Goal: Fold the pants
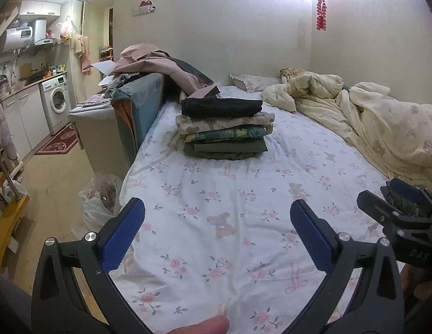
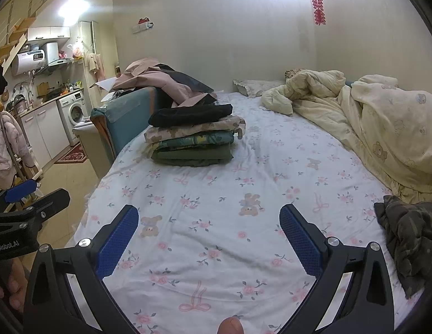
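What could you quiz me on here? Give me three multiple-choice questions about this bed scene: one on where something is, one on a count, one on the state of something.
1. Where does the crumpled camouflage pants lie?
A. on top of the stack
B. on the sheet at the right hand-held gripper's right
C. on the floor

2. How many folded garments are in the folded stack?
A. two
B. four
C. seven

3. How does the left hand-held gripper stand?
A. open, holding nothing
B. shut on the black garment
C. shut on the quilt

Answers:
1. B: the right wrist view shows the heap on the floral sheet beside the right hand-held gripper.
2. B: black, bear-print, teal-patterned and olive layers.
3. A: only sheet shows between its blue pads.
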`<state>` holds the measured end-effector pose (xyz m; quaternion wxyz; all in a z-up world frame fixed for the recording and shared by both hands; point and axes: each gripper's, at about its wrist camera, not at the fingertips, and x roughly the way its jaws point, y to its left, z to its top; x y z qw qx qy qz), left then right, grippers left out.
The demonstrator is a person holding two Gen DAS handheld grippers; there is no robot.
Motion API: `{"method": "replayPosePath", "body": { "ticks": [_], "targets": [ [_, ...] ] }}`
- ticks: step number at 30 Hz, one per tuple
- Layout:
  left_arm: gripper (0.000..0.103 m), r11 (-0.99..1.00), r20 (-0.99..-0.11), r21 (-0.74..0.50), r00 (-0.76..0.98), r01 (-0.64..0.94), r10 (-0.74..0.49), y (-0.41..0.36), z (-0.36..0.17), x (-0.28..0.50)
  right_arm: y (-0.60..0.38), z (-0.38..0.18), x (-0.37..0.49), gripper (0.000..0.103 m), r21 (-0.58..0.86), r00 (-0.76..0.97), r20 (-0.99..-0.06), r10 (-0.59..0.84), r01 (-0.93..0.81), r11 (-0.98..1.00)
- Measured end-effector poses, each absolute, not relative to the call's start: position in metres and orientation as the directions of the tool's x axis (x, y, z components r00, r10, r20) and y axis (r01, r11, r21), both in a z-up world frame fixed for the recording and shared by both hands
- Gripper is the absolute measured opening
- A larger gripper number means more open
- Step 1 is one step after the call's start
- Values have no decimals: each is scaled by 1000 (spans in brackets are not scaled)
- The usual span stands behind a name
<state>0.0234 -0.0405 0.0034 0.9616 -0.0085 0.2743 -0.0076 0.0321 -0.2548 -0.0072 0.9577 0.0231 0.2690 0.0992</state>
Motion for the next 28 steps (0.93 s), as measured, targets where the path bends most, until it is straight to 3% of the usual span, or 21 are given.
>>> {"method": "replayPosePath", "body": {
  "ticks": [28],
  "targets": [
    [103,1000,-523,-16,852,8,-15,-40,6,22,-256,-7,34,103,98,831,-518,204,-180,979]
  ]
}}
